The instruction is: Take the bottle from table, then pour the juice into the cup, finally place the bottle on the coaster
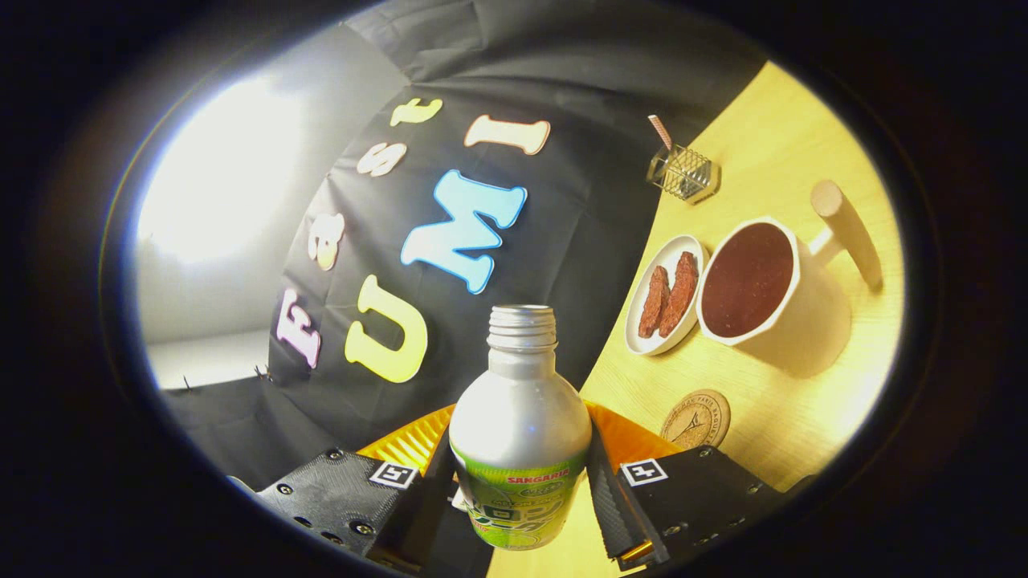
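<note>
Wooden table [771, 144] tilted across the view, cup [771, 289] already full of dark juice.
Both fingers of the gripper [520, 490] pressed the uncapped bottle [520, 417] between them, clamped at its label, apparently carried clear of the cup toward the coaster [695, 419] just beside the fingers.

Your bottle [520, 417] is shiny silver with a green label and a red strip. Your cup [783, 297] is white with dark red juice inside. The coaster [696, 419] is brown, the table [771, 152] yellow wood, your fingers [614, 490] black.
</note>
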### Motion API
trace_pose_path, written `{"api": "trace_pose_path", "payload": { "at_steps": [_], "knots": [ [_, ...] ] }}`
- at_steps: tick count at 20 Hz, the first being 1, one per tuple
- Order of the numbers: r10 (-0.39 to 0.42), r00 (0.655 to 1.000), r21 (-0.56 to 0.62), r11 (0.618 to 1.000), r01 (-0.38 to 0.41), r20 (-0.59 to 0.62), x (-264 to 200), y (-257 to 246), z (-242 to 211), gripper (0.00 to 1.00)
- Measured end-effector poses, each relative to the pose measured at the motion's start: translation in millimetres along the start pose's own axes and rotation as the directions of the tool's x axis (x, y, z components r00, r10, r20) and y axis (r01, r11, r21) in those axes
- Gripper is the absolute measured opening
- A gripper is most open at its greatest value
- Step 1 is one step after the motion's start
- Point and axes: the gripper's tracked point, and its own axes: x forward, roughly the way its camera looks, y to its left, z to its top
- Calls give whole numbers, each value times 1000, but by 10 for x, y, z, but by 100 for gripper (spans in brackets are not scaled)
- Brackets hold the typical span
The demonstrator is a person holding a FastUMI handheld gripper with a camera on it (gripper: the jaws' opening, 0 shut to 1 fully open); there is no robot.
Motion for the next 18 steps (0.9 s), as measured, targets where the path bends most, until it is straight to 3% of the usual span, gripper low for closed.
{"api": "trace_pose_path", "payload": {
  "at_steps": [8, 18],
  "knots": [
    [21, 999, 195, 980, -28, 41, 73, 14, 100, 76],
    [12, 995, 434, 899, -53, 97, 147, -128, 123, 76]
  ]
}}
